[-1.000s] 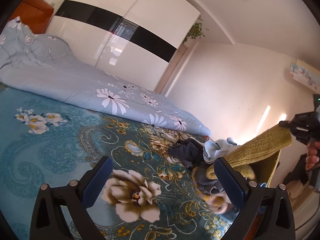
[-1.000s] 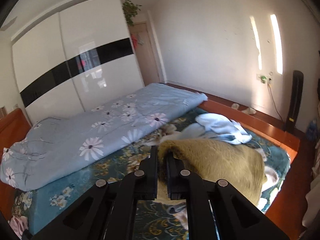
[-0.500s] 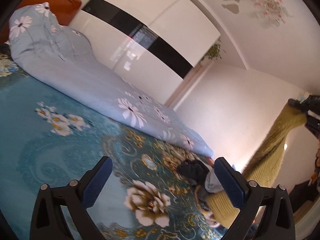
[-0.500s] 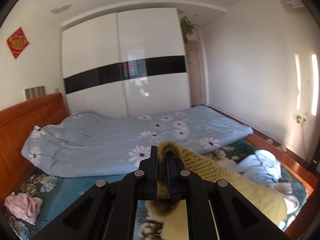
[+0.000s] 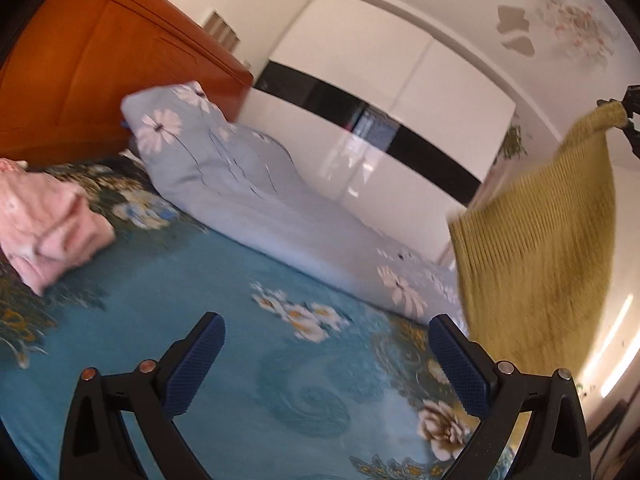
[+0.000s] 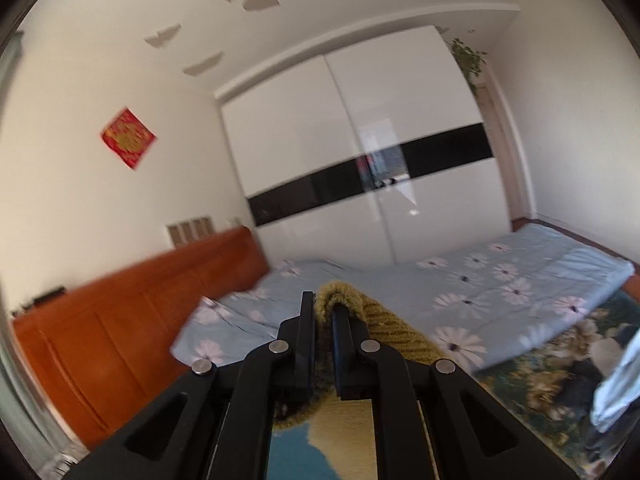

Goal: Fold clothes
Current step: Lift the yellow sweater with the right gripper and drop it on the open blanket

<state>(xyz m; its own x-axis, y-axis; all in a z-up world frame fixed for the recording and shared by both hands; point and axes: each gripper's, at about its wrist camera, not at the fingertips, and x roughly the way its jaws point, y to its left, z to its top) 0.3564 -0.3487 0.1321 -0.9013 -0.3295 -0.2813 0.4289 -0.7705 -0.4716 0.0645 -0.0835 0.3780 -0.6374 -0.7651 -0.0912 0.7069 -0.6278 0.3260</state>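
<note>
Bedroom setting, left wrist view: a bed with a teal floral sheet point(image 5: 224, 280) fills the lower half of the frame; a rolled pale-blue daisy quilt point(image 5: 248, 196) runs diagonally through the centre, with an orange wooden headboard point(image 5: 100, 76) at upper left and a white wardrobe point(image 5: 400, 92) behind. A pink garment point(image 5: 48, 220) is seen bunched at far left. The left gripper point(image 5: 326, 360) is held wide open at the bottom of the frame, nothing between its blue pads. At right, a mustard knit sweater point(image 5: 540, 248) is seen hanging free, pinched at its top corner at the far right edge; its lower hem falls behind the right-hand finger, so contact with the bed cannot be told.

Right wrist view: wardrobe and quilt are seen at centre and right, headboard at lower left. The right gripper point(image 6: 323, 312) is closed tight on a thick fold of the sweater, knit bulging above the tips. A pile of other clothes point(image 6: 612, 380) is noted at the lower right edge.

Step judged: sweater lifted for spreading. A second grip by the free gripper on the hanging edge is advised, well apart from the first, so the knit can be laid flat on the bare sheet. The pinch is small; slippage is possible if shaken.
</note>
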